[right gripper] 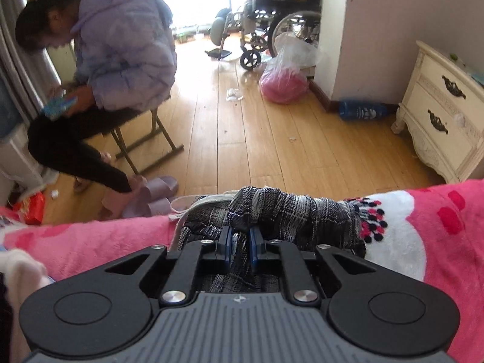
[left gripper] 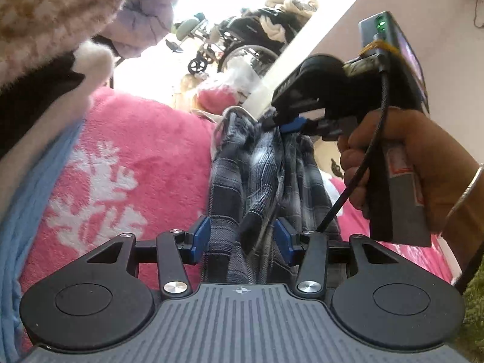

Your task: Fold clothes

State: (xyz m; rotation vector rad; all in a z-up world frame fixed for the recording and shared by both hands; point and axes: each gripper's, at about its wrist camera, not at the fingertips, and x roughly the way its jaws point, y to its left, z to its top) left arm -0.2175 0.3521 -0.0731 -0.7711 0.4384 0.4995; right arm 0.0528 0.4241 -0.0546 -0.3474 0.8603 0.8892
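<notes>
- Plaid shirt point(left gripper: 260, 175) is bunched into a rope of cloth, lifted over the pink blanket point(left gripper: 136, 157) on the bed and strung between the two tools.
- Left gripper point(left gripper: 243, 236): fingers stand fairly wide, with the cloth running through the gap. Whether the pads press it, I cannot tell; it looks loose. Risk: if this end is only draped, it slides out as soon as the far end is pulled.
- Right gripper point(right gripper: 240, 242): fingers are narrow, with plaid cloth between them, so it appears clamped. In the left wrist view this tool pinches the top of the bundle, with the person's hand point(left gripper: 402, 163) on its handle.
- Risk: the clamp takes several layers at once. A lift from here may raise a wad rather than an edge, and the fold would come out crooked.
- A pale strap or inner band point(right gripper: 193, 208) hangs at the garment's edge. It may catch on a finger or get tucked into a fold.
- The shirt lies near the bed's edge, above the wooden floor point(right gripper: 272, 139). A dropped end may slip off.
- The plush blanket probably grips cloth; dragging the shirt flat may wrinkle it instead of spreading it.
- The cable point(left gripper: 357, 181) of the right tool dangles close to the cloth and may snag.
- How far the folding stands cannot be judged; the garment is neither flat nor neatly stacked.
</notes>
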